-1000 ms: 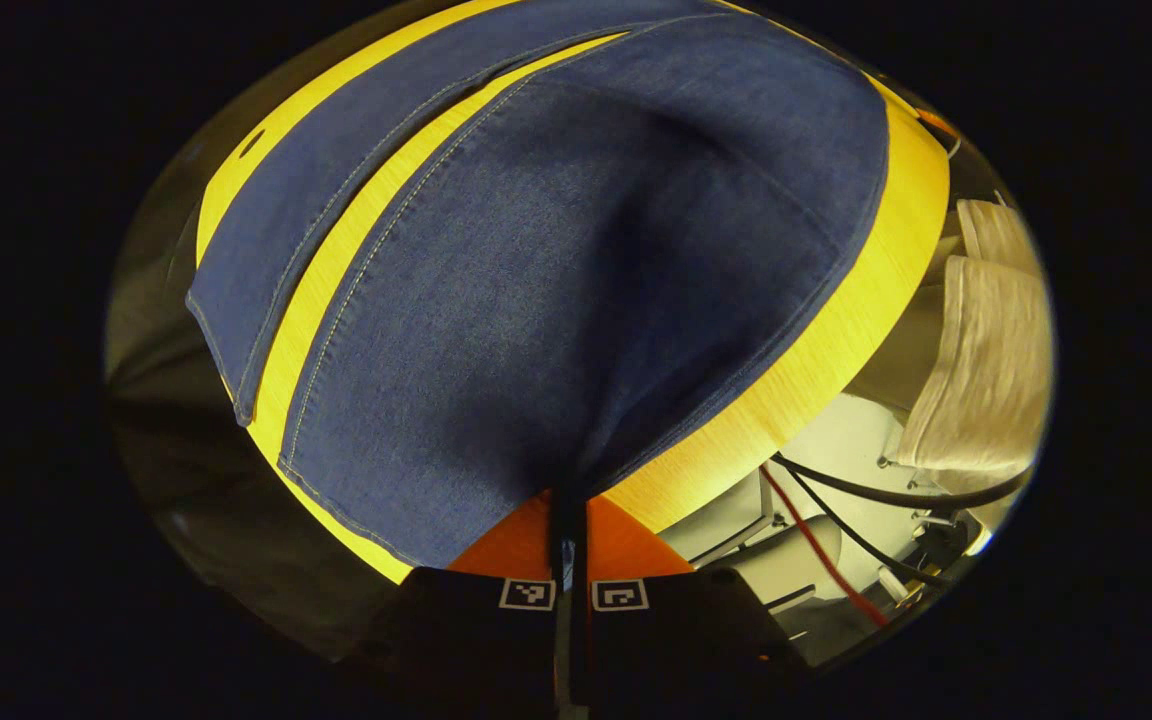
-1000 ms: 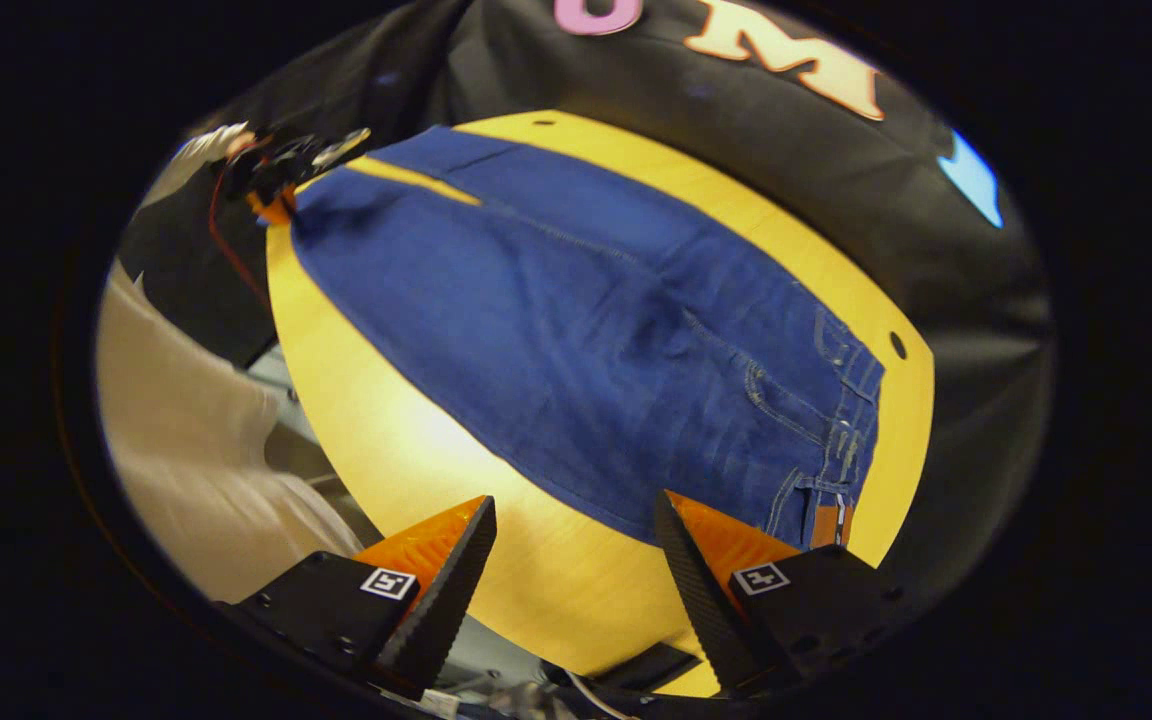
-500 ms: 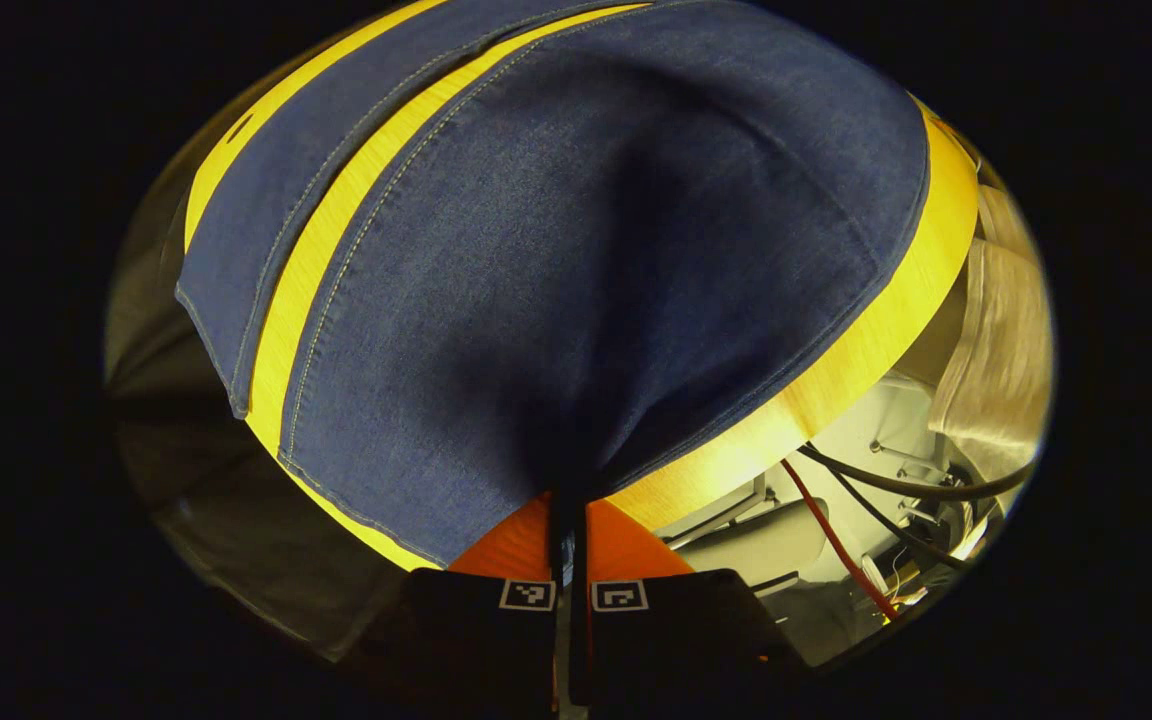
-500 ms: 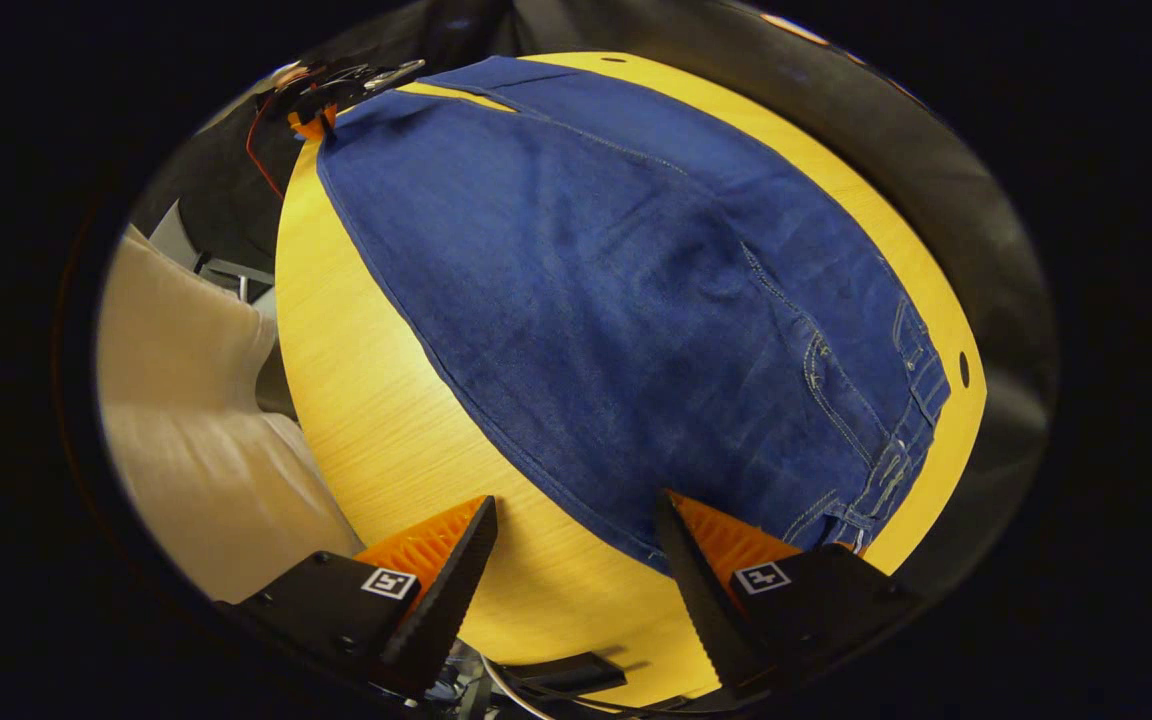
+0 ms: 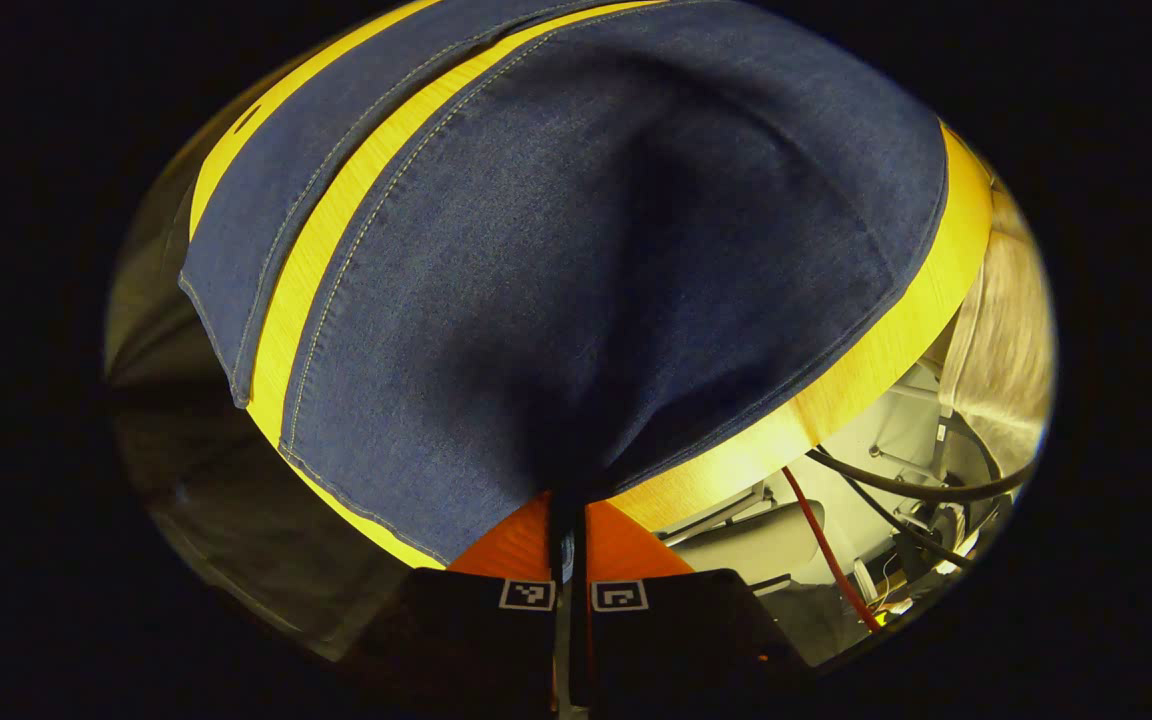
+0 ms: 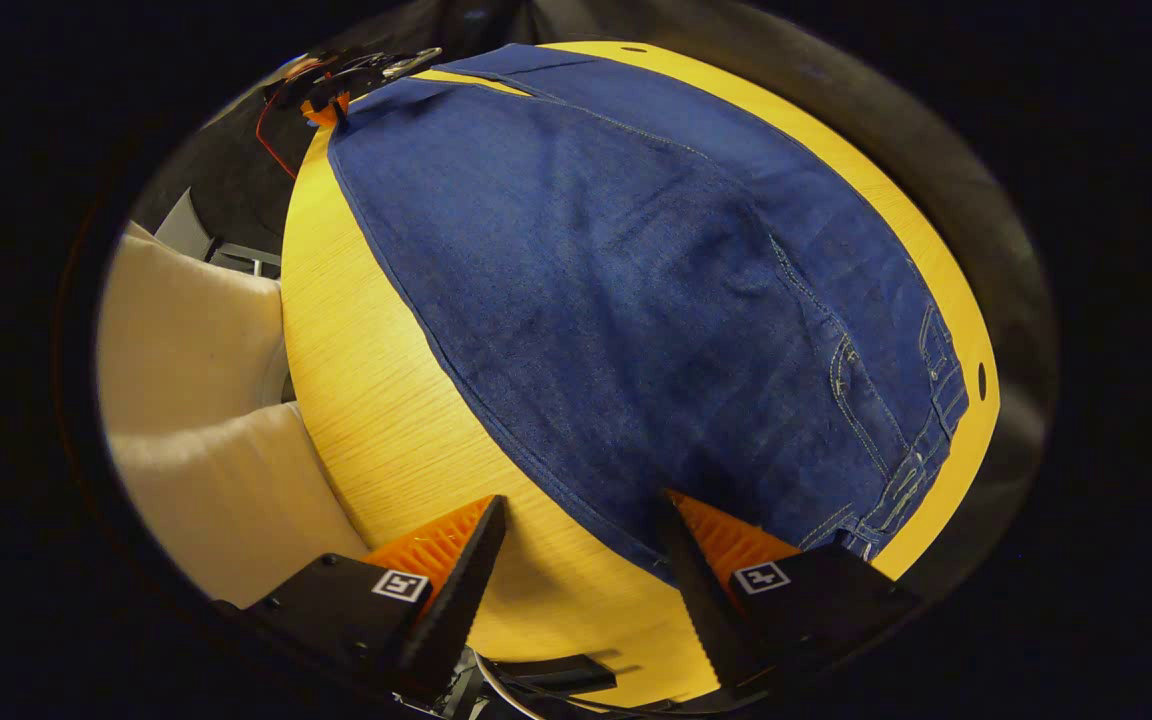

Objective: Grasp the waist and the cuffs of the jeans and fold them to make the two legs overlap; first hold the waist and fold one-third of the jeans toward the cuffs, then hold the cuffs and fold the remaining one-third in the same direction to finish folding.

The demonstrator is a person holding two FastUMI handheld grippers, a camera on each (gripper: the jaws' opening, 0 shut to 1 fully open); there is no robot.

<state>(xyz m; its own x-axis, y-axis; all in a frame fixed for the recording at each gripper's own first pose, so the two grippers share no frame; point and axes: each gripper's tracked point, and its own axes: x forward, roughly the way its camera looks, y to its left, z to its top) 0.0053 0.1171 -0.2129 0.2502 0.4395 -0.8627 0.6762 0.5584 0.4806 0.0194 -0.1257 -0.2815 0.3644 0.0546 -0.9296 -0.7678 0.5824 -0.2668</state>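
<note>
Blue jeans (image 6: 656, 300) lie spread flat on a yellow wooden table (image 6: 386, 420), both legs running away toward the far cuffs. In the left gripper view the near leg's cuff (image 5: 576, 300) rises as a fold into my left gripper (image 5: 568, 520), which is shut on its hem corner; the other leg (image 5: 266, 230) lies flat beside it. That left gripper (image 6: 336, 95) shows small at the far cuff in the right gripper view. My right gripper (image 6: 581, 560) is open at the waist's near corner, one finger (image 6: 706, 540) over the denim, the other (image 6: 456, 550) over bare wood. The waistband (image 6: 926, 400) runs to the right.
A person's light trousers (image 6: 196, 420) stand close against the table's near edge. Beyond the table edge in the left gripper view are black and red cables (image 5: 856, 520) and white metal framing. A small hole (image 6: 981, 380) marks the tabletop by the waistband.
The right gripper has come lower and nearer to the waist corner, staying open. The left gripper keeps its hold on the cuff and has shifted only slightly.
</note>
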